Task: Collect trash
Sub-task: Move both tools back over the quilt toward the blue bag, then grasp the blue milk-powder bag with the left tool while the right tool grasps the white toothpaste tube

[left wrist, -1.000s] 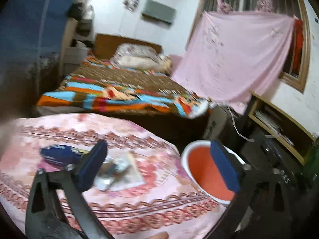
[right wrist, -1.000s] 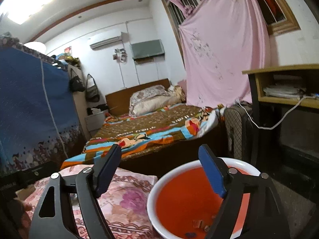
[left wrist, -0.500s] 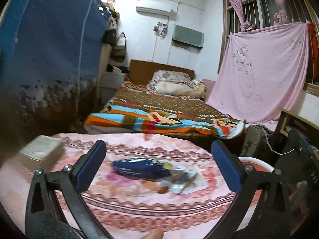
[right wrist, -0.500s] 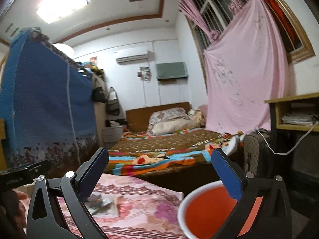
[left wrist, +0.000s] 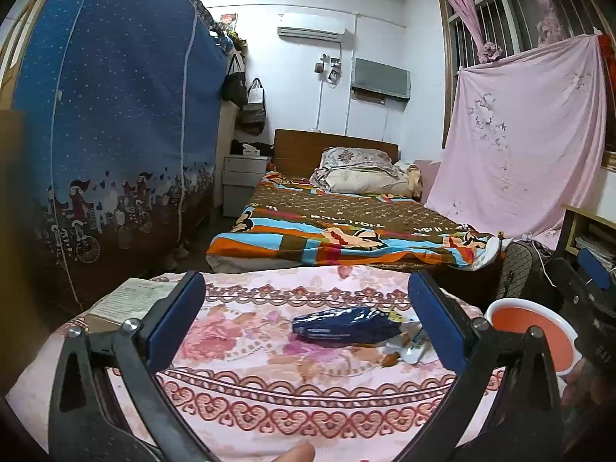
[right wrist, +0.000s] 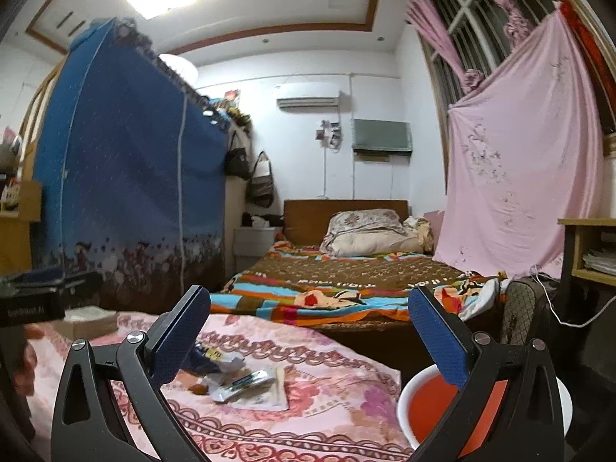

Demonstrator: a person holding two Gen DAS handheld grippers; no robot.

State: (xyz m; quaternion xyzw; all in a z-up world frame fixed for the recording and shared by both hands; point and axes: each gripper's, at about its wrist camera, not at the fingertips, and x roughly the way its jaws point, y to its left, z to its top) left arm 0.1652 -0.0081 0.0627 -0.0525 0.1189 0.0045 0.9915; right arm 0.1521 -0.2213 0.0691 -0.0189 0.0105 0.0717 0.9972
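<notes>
Pink floral cloth [left wrist: 269, 377] covers the table in front of me, and both of my tongs hang over its near edge, pointing roughly level toward the bed [left wrist: 346, 227] across the room.

My left gripper [left wrist: 304, 319] tips slightly down at the table. Its blue pads stand spread wide with nothing between them touching either one. Framed in that gap lies the trash: a dark blue wrapper [left wrist: 344, 326] flat on the cloth, and just right of it a small heap of crumpled scraps [left wrist: 404, 350], partly hidden behind my right-hand pad. A fingertip [left wrist: 294, 454] of my own hand shows at the bottom edge of the left wrist view.

My right gripper [right wrist: 308, 335] is held level, jaws as wide apart as they go, gripping nothing. Below and between its pads I see the same scraps [right wrist: 238, 381] on a pale sheet of paper [right wrist: 265, 396]; the blue wrapper [right wrist: 202, 358] peeks out beside my left-hand pad. A white basin with an orange-red inside [right wrist: 419, 408] sits beyond the table's right edge, lower than the tabletop, partly behind my right-hand finger. In the left wrist view the basin [left wrist: 527, 319] shows at far right, with my other tong's black frame reaching over it.

A cardboard box [left wrist: 131, 300] rests on the table's far left corner.
</notes>
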